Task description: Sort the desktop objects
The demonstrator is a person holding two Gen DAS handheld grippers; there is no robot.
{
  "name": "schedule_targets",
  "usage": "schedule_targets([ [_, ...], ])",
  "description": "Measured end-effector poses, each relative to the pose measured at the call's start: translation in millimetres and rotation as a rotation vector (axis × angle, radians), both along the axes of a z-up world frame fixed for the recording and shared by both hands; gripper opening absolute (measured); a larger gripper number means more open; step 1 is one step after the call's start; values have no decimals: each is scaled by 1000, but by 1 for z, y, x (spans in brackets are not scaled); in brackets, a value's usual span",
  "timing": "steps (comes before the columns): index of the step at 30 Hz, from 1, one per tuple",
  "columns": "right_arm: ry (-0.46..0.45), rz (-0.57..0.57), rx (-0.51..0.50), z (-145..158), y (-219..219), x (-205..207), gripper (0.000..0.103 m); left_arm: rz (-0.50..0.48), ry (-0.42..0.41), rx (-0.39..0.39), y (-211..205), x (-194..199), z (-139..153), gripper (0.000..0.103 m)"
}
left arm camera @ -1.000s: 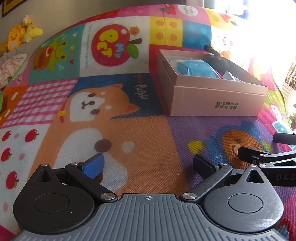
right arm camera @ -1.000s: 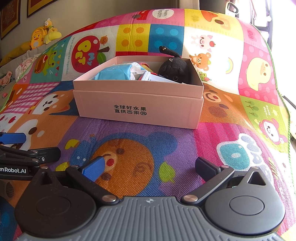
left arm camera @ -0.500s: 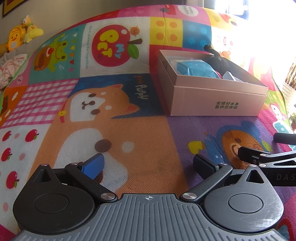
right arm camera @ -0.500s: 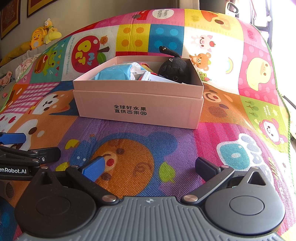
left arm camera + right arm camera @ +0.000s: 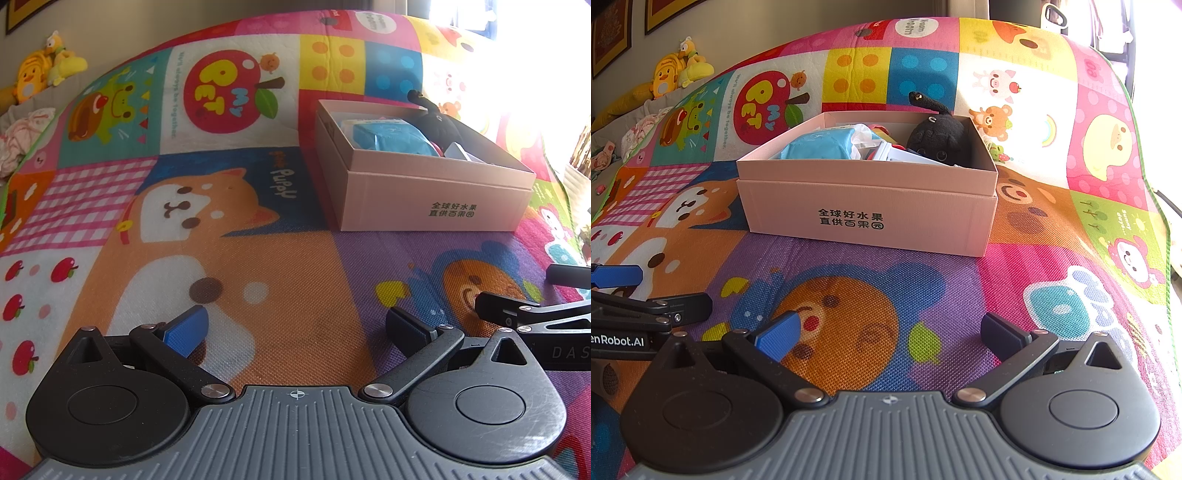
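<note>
Left wrist view against the two earlier pairs of frames: nothing has shifted. The left hand-held gripper stays low over the play mat, jaws wide and empty, one blue pad and one black. No loose item lies on the mat within reach, so the sorting appears complete or paused; that is a judgement only.

Play mat: woven, textured surface printed with bright cartoon squares, lying flat on what looks like the floor.

Pink cardboard box: rectangular, matte, rigid, lidless, with printed black characters on its near wall. It sits ahead of both grippers, well apart from them. Inside, left to right: a soft blue packet, crinkled clear wrapping, and a black plush toy, fuzzy and rounded, leaning in the right corner.

The right hand-held gripper likewise holds nothing, jaws wide.
</note>
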State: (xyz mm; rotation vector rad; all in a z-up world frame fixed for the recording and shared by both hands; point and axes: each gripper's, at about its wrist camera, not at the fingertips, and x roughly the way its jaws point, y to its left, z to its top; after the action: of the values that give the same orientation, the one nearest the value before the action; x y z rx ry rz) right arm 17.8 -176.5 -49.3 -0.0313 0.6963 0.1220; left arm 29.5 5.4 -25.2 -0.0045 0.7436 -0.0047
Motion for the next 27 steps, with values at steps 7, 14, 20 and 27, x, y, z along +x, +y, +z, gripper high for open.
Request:
schedule_targets([
  [7,0,0,0,0,0,0,103,0,-1,0,0,0,0,103],
  [14,0,0,0,0,0,0,103,0,-1,0,0,0,0,103],
  [20,0,0,0,0,0,0,103,-3,3,-3,1,0,0,103],
  [27,0,0,0,0,0,0,103,-6,5,-7,3,0,1,103],
])
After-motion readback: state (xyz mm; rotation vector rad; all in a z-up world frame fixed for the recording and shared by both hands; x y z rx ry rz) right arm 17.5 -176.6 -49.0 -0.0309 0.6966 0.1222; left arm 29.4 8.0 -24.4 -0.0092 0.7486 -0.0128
